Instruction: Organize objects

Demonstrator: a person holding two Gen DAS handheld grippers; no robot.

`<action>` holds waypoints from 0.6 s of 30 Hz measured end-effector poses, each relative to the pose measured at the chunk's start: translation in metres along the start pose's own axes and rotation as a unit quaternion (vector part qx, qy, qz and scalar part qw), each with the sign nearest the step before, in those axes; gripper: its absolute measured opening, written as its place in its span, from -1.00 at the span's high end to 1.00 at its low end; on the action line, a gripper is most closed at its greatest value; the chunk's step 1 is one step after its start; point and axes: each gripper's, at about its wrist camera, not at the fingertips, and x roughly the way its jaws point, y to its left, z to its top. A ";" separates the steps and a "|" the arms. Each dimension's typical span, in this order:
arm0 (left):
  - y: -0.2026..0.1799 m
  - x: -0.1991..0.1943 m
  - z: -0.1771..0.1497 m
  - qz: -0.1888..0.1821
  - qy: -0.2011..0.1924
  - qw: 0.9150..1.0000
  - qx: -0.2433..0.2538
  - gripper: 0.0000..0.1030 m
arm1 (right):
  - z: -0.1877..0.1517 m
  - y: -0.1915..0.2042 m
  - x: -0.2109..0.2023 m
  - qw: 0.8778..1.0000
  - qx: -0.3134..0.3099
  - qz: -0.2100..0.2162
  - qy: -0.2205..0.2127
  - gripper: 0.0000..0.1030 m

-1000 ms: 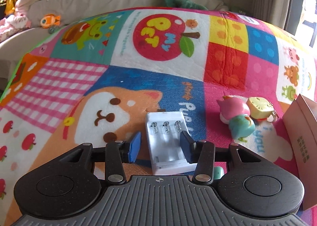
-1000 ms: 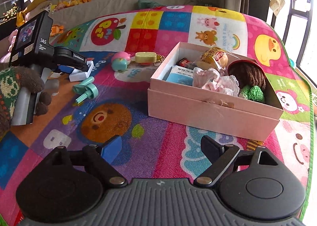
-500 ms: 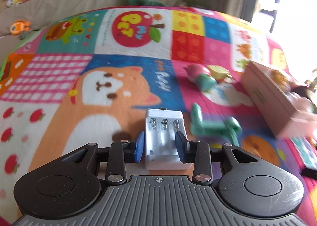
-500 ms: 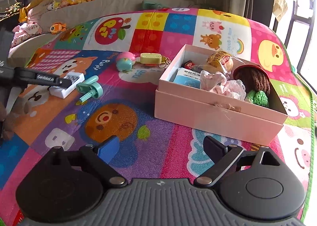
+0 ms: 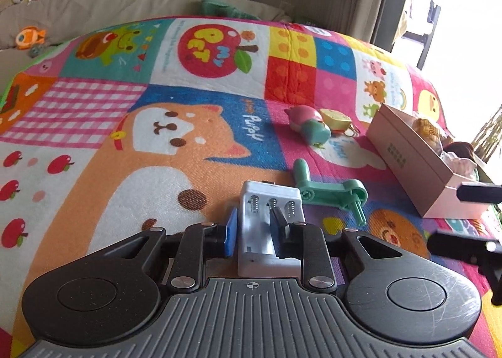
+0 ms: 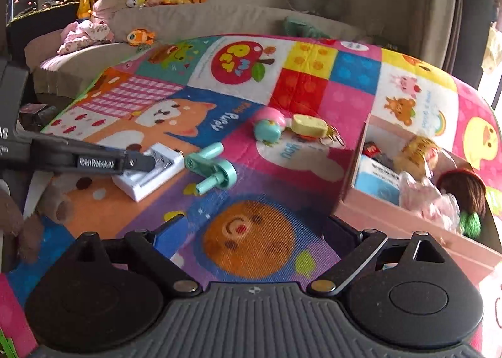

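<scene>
A white battery charger (image 5: 269, 201) lies on the colourful play mat (image 5: 188, 144), between the closing jaws of my left gripper (image 5: 254, 229). The left pad sits at the charger's outer left wall. The right pad is down in the battery bay, with a strip of bay showing beside it. In the right wrist view the left gripper (image 6: 147, 163) reaches over the charger (image 6: 150, 169) from the left. My right gripper (image 6: 251, 232) hangs open and empty over the mat, just left of the pink box (image 6: 392, 226).
A mint green crank toy (image 5: 332, 193) lies just right of the charger. Farther back are a pink and teal toy (image 5: 309, 125) and a yellow keychain (image 5: 335, 118). The pink box (image 5: 408, 154) holds several items. A beige sofa with plush toys borders the mat.
My left gripper's jaws have narrowed around the charger, the right pad now inside its bay. My right gripper has swung left, so the box has slid to the right edge of its view.
</scene>
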 end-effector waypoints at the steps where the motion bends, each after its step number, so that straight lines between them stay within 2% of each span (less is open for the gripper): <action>1: -0.001 -0.001 0.000 0.000 0.004 1.000 0.002 0.49 | 0.009 0.001 0.004 1.000 0.001 0.008 -0.005 -0.82; 3: 0.000 -0.006 0.001 -0.014 0.011 1.000 -0.001 0.50 | 0.025 0.003 0.013 1.000 -0.002 0.021 -0.010 -0.76; 5: 0.003 -0.012 0.000 -0.030 0.005 1.000 -0.007 0.50 | 0.039 0.008 0.028 0.999 -0.018 0.028 -0.004 -0.46; 7: 0.006 -0.015 -0.002 -0.038 0.004 0.999 -0.011 0.50 | 0.051 0.017 0.048 0.999 -0.044 0.027 0.015 -0.28; 12: 0.019 -0.014 -0.009 -0.048 0.003 0.998 -0.030 0.50 | 0.059 0.036 0.083 0.995 -0.087 0.028 0.041 -0.20; 14: 0.023 -0.016 -0.010 -0.054 0.000 0.998 -0.041 0.50 | 0.059 0.040 0.093 0.994 -0.091 0.035 0.057 0.12; 17: 0.023 -0.016 -0.010 -0.055 -0.001 0.998 -0.040 0.50 | 0.054 0.041 0.101 0.993 -0.083 0.038 0.079 0.40; 18: 0.023 -0.016 -0.010 -0.056 -0.001 0.998 -0.038 0.50 | 0.052 0.041 0.101 0.992 -0.083 0.037 0.082 0.43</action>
